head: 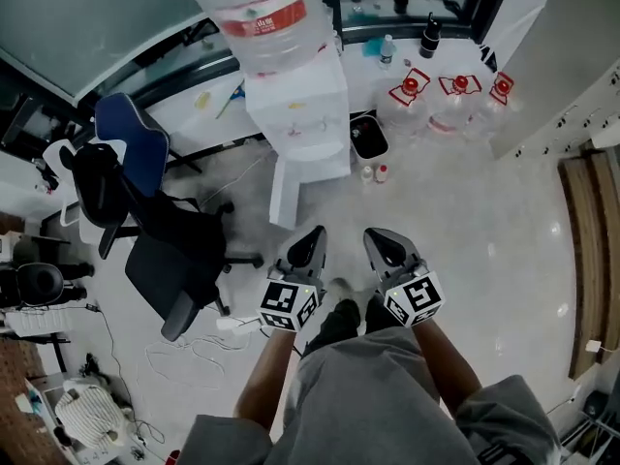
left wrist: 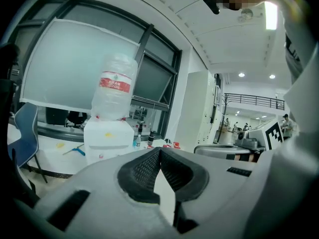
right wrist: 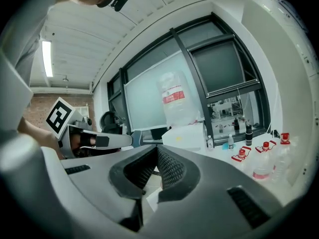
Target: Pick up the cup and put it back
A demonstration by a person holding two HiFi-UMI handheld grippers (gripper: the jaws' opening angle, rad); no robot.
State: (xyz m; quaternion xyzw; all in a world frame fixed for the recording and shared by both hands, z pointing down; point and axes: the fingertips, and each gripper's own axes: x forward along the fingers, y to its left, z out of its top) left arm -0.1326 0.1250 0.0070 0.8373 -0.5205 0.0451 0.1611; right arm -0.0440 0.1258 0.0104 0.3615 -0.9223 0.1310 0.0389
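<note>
I can make out no cup in any view. A white water dispenser (head: 300, 114) with a big clear bottle (head: 262, 13) on top stands ahead of me; it also shows in the left gripper view (left wrist: 108, 138) and the right gripper view (right wrist: 187, 133). My left gripper (head: 315, 232) and right gripper (head: 373, 235) are held side by side at waist height, pointing toward the dispenser and well short of it. The left gripper's (left wrist: 159, 151) jaws meet at the tip with nothing between them. The right gripper's (right wrist: 157, 148) jaws are likewise shut and hold nothing.
A black office chair (head: 174, 260) and a blue chair (head: 131, 139) stand to the left, with white cables (head: 194, 352) on the floor. Several red-capped water jugs (head: 426, 100) and a small bin (head: 368, 136) sit right of the dispenser. A wooden bench (head: 591, 250) lines the right edge.
</note>
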